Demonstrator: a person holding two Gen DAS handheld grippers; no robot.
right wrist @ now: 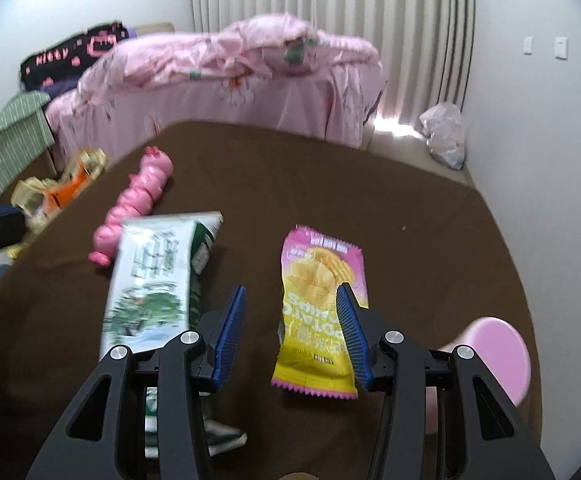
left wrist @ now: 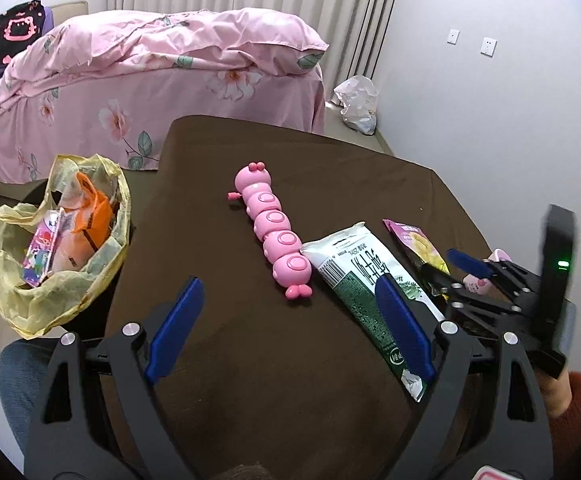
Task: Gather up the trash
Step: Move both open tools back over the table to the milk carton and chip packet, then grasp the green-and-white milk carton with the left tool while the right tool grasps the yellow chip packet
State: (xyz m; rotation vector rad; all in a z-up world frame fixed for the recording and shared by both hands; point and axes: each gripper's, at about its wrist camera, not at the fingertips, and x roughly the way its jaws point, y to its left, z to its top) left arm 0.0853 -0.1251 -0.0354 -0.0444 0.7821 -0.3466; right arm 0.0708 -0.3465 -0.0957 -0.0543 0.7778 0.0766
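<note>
Brown cloth-covered table [left wrist: 330, 184] carried a green-and-white plastic wrapper [left wrist: 364, 280], lying flat beside a pink segmented toy caterpillar [left wrist: 274, 228]. Just right of the wrapper lay a pink-and-yellow potato chip packet [right wrist: 320, 304]. Left gripper [left wrist: 290, 332] hovered over the bare cloth, jaws spread wide, nothing between them. Right gripper [right wrist: 292, 332] hung above the chip packet's near end, jaws parted, pads not pressing it. Off the table's left edge stood a bin lined with a yellow plastic bag [left wrist: 50, 248], already holding wrappers.

Soft daylight, fisheye warp, right-view blur
</note>
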